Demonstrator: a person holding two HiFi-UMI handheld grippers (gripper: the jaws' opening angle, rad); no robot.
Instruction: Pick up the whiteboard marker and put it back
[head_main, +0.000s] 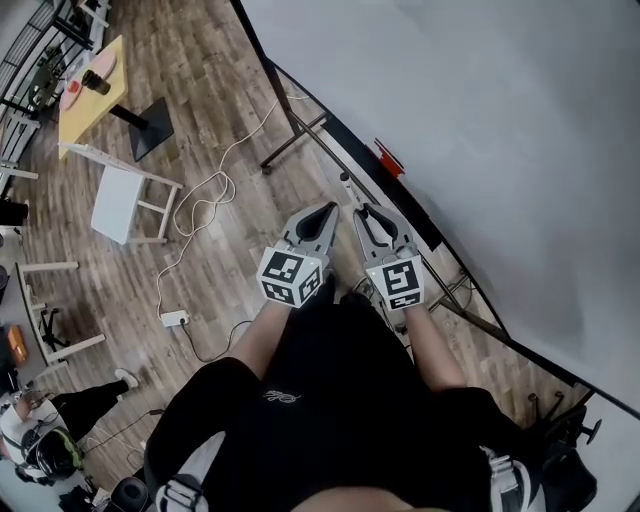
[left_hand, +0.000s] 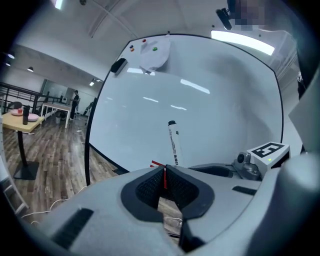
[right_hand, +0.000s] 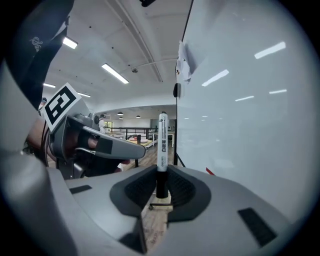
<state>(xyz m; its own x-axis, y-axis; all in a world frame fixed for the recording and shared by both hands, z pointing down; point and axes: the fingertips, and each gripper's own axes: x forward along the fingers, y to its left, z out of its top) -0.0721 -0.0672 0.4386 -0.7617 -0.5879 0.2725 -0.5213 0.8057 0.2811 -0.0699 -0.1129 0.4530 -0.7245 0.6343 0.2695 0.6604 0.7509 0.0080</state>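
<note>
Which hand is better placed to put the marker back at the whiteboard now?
Right. The right gripper clamps the whiteboard marker upright, with the whiteboard close beside it. The left gripper is shut with nothing in it.

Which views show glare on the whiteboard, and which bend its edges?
Left gripper view: bright streaks of reflected light lie on the whiteboard, and its dark edge bows from wide-angle distortion. Right gripper view: similar streaks on the board; the whiteboard marker looks sharp. Head view: the board is plain grey, without glare, its edge nearly straight.
</note>
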